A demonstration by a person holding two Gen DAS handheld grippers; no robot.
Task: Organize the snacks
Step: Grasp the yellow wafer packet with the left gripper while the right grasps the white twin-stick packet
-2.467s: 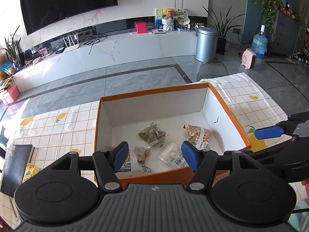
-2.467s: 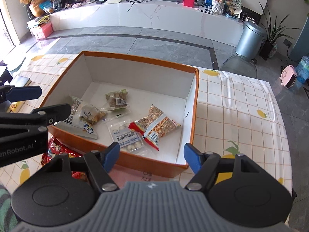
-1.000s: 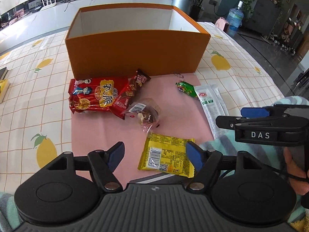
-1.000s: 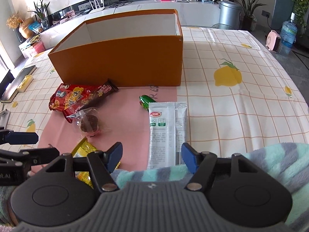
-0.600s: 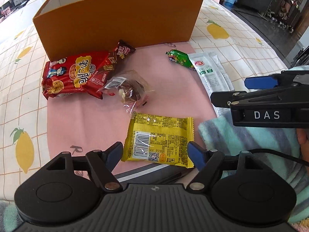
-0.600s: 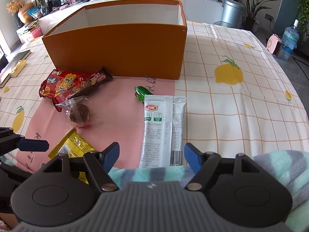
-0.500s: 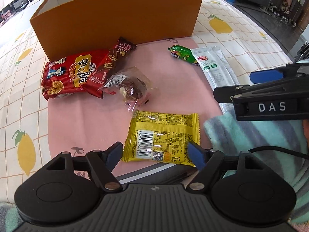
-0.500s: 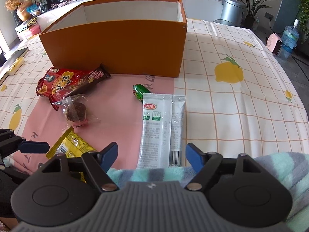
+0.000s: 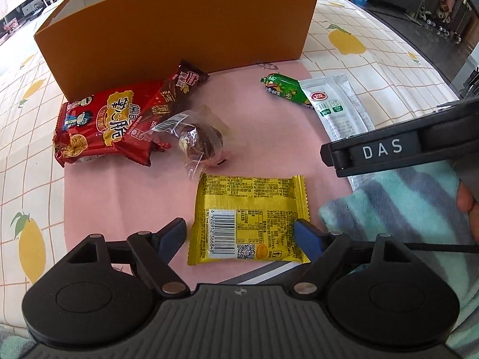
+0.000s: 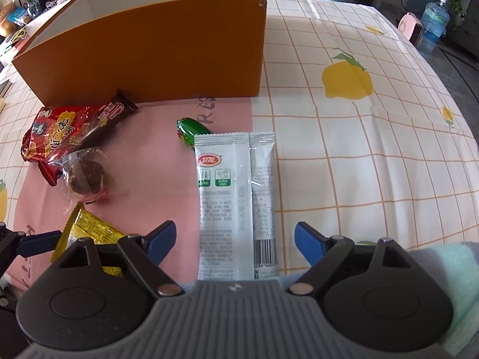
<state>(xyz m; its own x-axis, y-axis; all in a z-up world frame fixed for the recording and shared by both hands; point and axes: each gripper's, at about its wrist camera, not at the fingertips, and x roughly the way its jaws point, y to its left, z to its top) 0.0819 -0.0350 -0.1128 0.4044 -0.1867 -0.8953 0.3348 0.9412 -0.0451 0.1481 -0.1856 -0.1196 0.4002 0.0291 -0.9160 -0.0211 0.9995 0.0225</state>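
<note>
An orange box [image 9: 179,21] stands at the far side of a pink mat [image 9: 269,137]. In front of it lie a red snack bag [image 9: 89,125], a brown bar [image 9: 167,98], a clear-wrapped chocolate cake [image 9: 197,143], a green candy [image 9: 284,89] and a white sachet [image 10: 236,197]. A yellow packet [image 9: 250,218] lies flat between the blue pads of my left gripper [image 9: 241,237], whose jaws are opening and do not press it. My right gripper [image 10: 235,240] straddles the white sachet's near end, its jaws closing but clear of it.
The table wears a white checked cloth with lemon prints [image 10: 347,80]. A striped teal sleeve [image 9: 404,209] and a hand sit at the near right. The right gripper's black body marked DAS [image 9: 389,149] crosses the left wrist view.
Both grippers have come away from over the box and sunk toward the near mat. The yellow packet now lies between the left pads, the white sachet between the right pads.
</note>
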